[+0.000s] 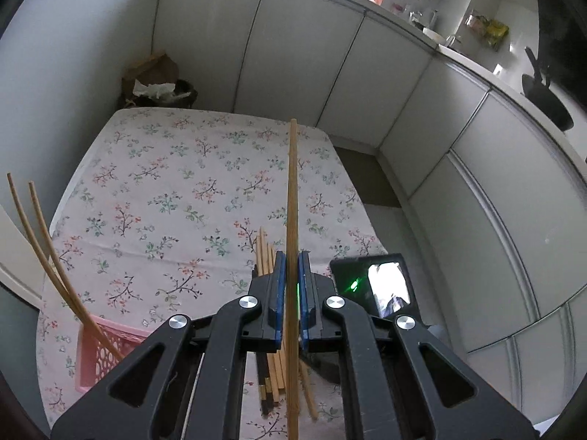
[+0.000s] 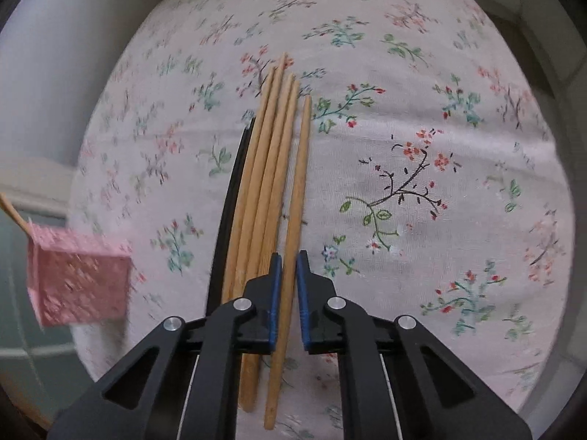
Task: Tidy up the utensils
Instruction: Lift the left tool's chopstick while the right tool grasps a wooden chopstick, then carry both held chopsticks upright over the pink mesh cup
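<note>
1. Only the left wrist view shows the kitchen cabinets (image 1: 367, 84), a black device (image 1: 381, 286) with a green light, and two chopsticks (image 1: 47, 256) standing in the pink basket (image 1: 99, 352).
2. Left gripper (image 1: 292, 286) pinches one wooden chopstick (image 1: 292, 201), lifted, long axis running away from the camera.
3. Right gripper (image 2: 288, 286) straddles a single chopstick (image 2: 297, 190) lying on the floral tablecloth (image 2: 422, 128); pads spread, not visibly touching it.
4. Chopstick bundle (image 2: 264, 165) lies just left, parallel, tips pointing away; pink basket farther left.
</note>
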`<state>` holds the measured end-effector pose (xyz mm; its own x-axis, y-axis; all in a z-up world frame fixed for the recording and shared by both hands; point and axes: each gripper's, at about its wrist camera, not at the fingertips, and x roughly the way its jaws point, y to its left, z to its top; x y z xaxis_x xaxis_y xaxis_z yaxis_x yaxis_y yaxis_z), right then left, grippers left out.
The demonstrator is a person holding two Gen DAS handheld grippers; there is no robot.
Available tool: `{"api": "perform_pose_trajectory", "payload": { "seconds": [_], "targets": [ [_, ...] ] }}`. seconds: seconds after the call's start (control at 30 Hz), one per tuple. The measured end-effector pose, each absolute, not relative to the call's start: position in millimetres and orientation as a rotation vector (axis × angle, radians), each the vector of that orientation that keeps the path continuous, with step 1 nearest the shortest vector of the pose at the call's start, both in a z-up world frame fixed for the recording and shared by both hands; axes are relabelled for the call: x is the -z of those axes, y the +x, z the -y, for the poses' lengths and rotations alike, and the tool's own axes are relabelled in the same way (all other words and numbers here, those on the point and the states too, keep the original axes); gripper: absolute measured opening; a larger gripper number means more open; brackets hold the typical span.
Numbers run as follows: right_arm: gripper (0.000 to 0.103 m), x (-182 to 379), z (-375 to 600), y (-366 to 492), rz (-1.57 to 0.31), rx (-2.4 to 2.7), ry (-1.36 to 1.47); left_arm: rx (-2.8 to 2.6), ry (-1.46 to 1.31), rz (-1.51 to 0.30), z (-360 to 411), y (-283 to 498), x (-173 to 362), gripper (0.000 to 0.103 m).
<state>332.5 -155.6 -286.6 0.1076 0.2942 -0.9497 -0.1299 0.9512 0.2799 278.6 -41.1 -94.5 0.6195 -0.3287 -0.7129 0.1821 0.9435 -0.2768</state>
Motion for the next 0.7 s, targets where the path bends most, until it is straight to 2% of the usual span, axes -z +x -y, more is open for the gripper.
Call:
{"api": "perform_pose_trajectory", "payload": {
  "seconds": [0.27,0.53,0.7],
  "targets": [
    [0.007,281.0,147.7,340.2,-1.4,-0.269,0.135,0.321,-0.194,-0.769,32.9,268.1,75.9,0.006],
    [0.007,198.7,187.4,334.3,-1.065,-0.293,0.338,0.332,-0.22,-0.653,9.4,257.3,51.3,0.006],
    [0.007,170.4,192.8,327.0,-0.907,-0.291,0.365,0.29,-0.232,-0.611,-11.3,254.8,49.6,0.006]
  ]
}}
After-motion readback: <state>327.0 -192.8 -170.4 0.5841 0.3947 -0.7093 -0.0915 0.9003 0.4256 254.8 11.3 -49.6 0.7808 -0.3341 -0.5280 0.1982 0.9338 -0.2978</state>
